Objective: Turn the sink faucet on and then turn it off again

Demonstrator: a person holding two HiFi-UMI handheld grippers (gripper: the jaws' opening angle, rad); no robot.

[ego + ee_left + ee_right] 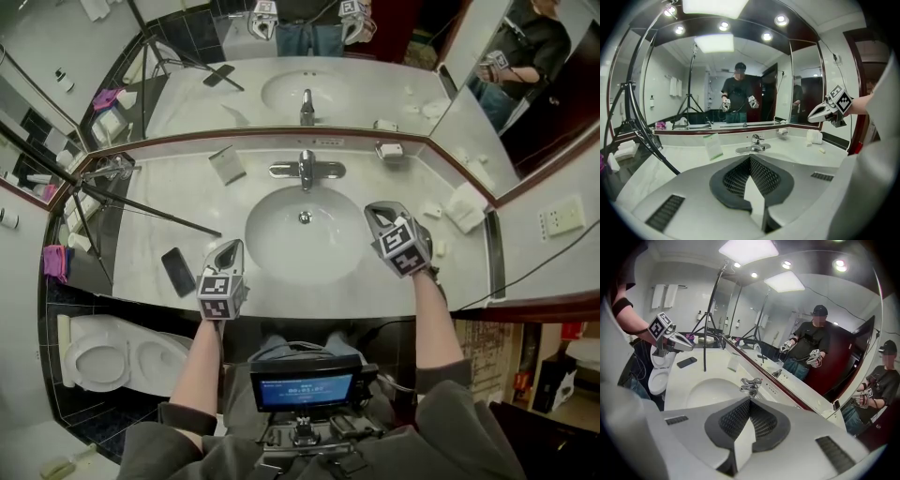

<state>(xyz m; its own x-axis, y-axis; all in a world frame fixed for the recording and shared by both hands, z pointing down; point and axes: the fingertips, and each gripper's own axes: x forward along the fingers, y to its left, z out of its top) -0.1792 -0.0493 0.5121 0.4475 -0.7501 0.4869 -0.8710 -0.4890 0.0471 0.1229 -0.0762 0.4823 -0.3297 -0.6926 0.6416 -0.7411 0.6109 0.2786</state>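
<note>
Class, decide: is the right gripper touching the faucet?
Apart. The head view shows bare basin between the right gripper and the faucet.

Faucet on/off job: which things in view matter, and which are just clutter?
Job: faucet, sink basin, left gripper, right gripper, both shut and empty.
Lying about: black phone, folded card, soap dish, white cloth, tripod.
</note>
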